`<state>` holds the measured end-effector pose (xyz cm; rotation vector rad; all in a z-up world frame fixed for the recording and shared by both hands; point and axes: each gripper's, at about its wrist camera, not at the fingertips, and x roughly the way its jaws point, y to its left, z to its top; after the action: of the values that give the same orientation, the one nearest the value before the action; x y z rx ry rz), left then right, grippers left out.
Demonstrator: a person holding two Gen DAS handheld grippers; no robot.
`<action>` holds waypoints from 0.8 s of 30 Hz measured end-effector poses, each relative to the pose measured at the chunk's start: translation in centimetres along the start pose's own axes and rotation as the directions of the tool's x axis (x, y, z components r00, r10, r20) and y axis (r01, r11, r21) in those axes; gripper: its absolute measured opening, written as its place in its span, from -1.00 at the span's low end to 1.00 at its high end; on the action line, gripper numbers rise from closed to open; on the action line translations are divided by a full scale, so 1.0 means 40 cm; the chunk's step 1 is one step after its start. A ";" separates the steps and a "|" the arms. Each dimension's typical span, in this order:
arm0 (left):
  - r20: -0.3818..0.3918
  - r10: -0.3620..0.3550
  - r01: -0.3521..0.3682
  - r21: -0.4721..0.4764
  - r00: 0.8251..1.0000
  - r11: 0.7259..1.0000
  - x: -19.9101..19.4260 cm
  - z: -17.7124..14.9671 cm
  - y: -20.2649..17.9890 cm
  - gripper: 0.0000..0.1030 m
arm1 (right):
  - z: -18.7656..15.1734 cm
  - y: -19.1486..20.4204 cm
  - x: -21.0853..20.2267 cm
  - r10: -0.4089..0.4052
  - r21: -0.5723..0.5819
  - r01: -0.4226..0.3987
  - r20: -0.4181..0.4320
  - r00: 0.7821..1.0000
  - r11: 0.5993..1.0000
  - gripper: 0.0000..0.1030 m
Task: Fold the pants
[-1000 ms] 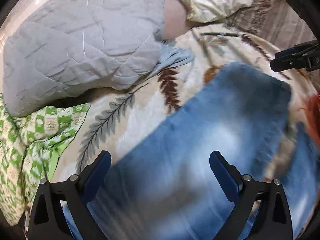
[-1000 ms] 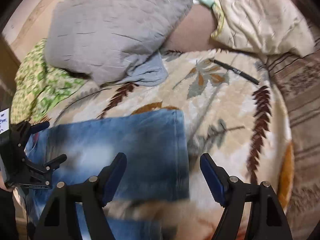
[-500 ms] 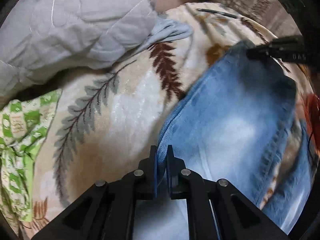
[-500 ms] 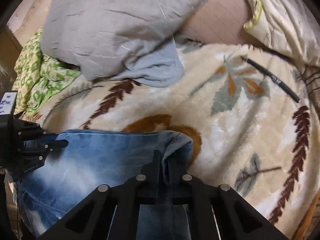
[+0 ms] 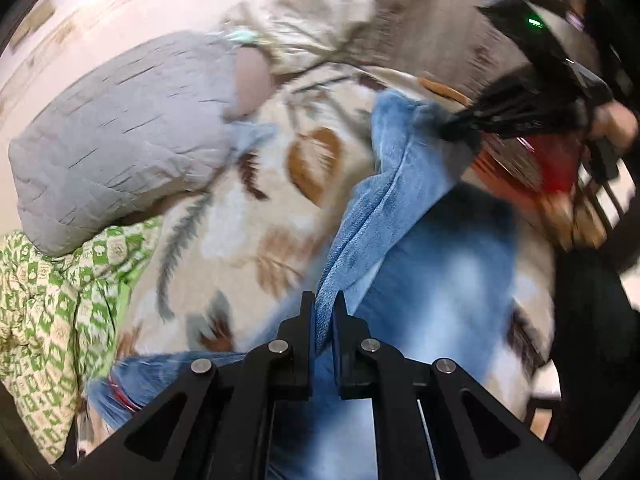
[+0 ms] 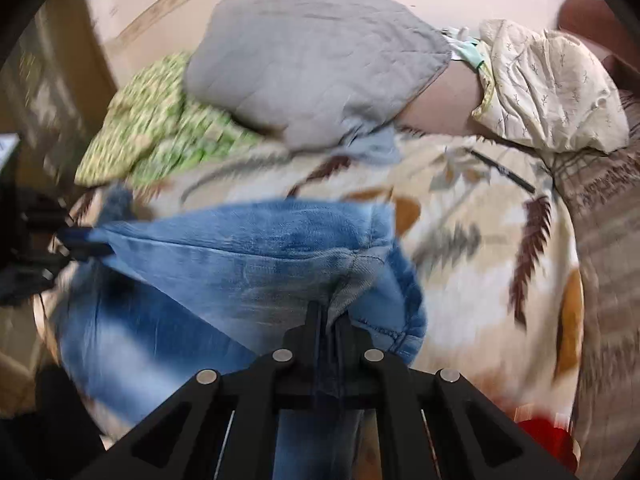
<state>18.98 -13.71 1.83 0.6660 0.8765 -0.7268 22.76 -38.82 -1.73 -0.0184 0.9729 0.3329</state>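
Blue jeans (image 5: 436,276) lie on a cream blanket with leaf prints (image 5: 248,216). My left gripper (image 5: 324,312) is shut on one corner of the jeans' end, and the denim edge rises in a taut fold from its pads. My right gripper (image 6: 329,322) is shut on the other corner, where the fabric (image 6: 256,256) bunches. Between both grippers the lifted end stretches above the rest of the jeans. Each view shows the other gripper: the right one (image 5: 460,130) at the upper right, the left one (image 6: 86,242) at the left edge. Both views are blurred.
A grey quilted pillow (image 5: 120,132) lies at the back, beside a green patterned cloth (image 5: 48,304) on the left. A cream pillow (image 6: 548,84) sits at the back right. A black pen (image 6: 504,172) rests on the blanket. A red object (image 6: 544,436) shows near the bottom right.
Both grippers went from open above the jeans to shut on the corners of the jeans' end. They then lifted that end off the blanket and carried it along over the rest.
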 end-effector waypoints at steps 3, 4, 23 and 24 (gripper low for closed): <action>-0.056 -0.023 0.024 0.020 0.998 1.000 0.008 -0.083 -0.116 -0.87 | -0.118 0.035 -0.017 -0.009 -0.027 0.008 -0.049 0.999 1.000 -0.88; -0.092 -0.018 0.020 0.023 0.996 1.000 0.038 -0.111 -0.155 -0.87 | -0.153 0.040 -0.018 -0.009 -0.027 0.008 -0.064 0.998 1.000 -0.88; -0.044 0.124 -0.131 -0.299 0.991 0.945 -0.109 -0.262 -0.038 0.72 | -0.305 0.136 -0.178 0.037 -0.043 -0.035 0.045 0.998 0.998 0.57; -0.057 0.144 -0.155 -0.326 0.988 0.933 -0.129 -0.292 -0.006 0.72 | -0.298 0.167 -0.172 0.059 -0.064 -0.056 0.043 0.997 0.996 0.57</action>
<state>11.43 -3.48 0.59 0.4394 0.9394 -0.4191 7.67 -36.26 -1.99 -0.0398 0.9196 0.4152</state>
